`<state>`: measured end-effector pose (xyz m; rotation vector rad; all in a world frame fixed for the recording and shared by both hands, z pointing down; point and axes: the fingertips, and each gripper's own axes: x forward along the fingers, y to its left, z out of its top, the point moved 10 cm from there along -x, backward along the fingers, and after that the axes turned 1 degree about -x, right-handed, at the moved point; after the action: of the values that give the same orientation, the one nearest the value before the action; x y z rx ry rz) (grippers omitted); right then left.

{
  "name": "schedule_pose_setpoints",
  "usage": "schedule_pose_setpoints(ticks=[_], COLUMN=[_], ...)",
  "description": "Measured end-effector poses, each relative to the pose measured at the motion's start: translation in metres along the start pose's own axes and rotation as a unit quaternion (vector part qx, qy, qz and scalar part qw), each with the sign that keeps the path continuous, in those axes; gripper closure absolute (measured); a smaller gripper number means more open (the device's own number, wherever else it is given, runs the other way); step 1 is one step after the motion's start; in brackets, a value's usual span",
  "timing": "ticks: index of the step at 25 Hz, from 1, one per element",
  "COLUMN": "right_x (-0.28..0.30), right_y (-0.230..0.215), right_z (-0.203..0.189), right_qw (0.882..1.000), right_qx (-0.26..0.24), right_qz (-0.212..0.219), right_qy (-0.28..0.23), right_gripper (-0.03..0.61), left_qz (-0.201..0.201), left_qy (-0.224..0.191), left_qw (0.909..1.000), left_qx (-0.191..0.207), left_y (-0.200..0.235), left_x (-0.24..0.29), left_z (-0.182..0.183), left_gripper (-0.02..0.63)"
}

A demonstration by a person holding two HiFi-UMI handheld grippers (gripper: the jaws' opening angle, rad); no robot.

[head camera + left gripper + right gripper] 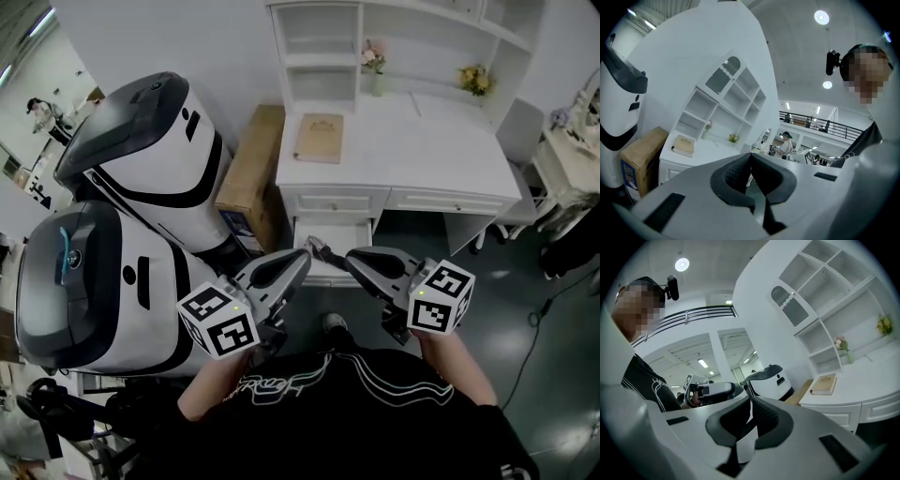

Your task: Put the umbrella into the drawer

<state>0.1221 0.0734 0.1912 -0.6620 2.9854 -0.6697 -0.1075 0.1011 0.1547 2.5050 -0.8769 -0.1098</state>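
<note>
In the head view the left gripper (298, 260) and the right gripper (356, 259) hung side by side close to the person's chest, on the near side of the white desk (412, 141). Its open drawer (342, 234) held a dark bundle at the left, apparently the umbrella (317, 247). In the left gripper view the jaws met tip to tip with nothing between them. In the right gripper view the jaws were likewise pressed together and empty. With the umbrella seemingly stowed, the sound course was to check that nothing overhung the rim, then push the drawer front squarely.
</note>
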Motion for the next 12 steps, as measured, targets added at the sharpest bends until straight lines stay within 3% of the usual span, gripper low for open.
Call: schedule_pose_setpoints(ticks=[12], right_x=[0.002], right_y=[-0.007], right_z=[-0.011], right_qw=[1.000], right_qx=[0.006], right_qz=[-0.017], right_qy=[0.005], right_gripper=[0.529], left_qz=[-0.006], left_qy=[0.007], left_qw=[0.9999], left_qx=[-0.003], left_y=[0.007], left_x=[0.010], left_z=[-0.008], left_gripper=[0.594])
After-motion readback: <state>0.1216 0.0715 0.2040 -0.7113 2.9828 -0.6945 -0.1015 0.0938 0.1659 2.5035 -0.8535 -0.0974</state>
